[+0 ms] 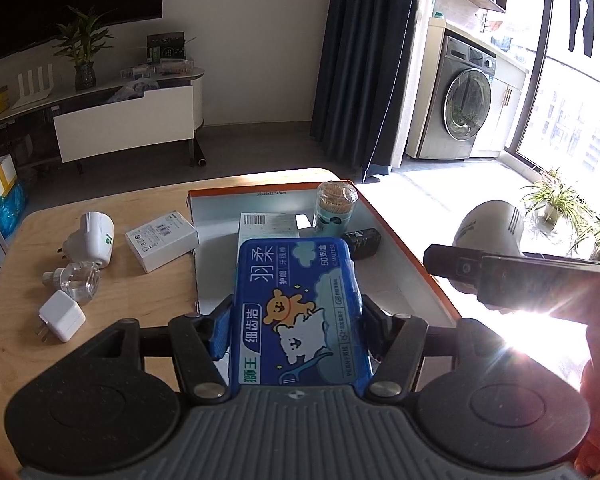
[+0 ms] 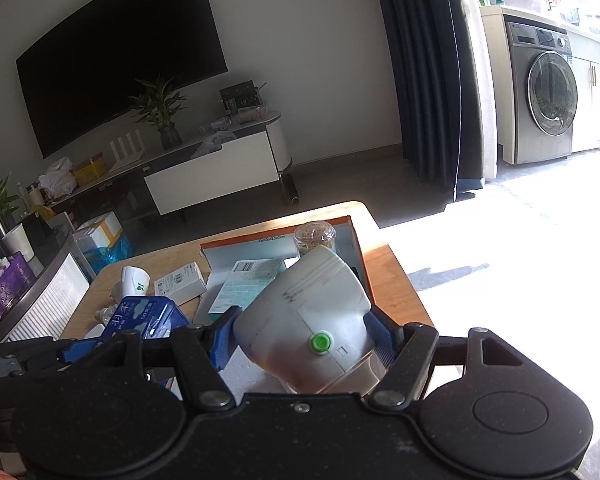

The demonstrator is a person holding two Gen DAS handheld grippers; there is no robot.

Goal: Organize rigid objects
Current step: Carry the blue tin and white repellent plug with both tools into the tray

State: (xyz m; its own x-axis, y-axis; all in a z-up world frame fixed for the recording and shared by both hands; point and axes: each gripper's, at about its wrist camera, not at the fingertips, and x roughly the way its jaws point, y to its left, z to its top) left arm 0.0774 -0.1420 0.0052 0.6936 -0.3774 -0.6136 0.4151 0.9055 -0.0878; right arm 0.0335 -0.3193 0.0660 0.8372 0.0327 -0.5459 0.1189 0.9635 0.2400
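Left hand-held gripper [image 1: 296, 320] grips blue floss box [image 1: 296, 308] | right hand-held gripper [image 2: 304, 336] grips white device [image 2: 308, 320] | toothpick jar [image 1: 337, 204] ahead in tray [image 1: 412, 280]

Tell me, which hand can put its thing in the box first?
Probably the left. The left gripper holds the flat blue floss box right over bare floor of the orange-rimmed cardboard tray. The right gripper holds its bulky white plastic plug-in device nearer the tray's right edge.
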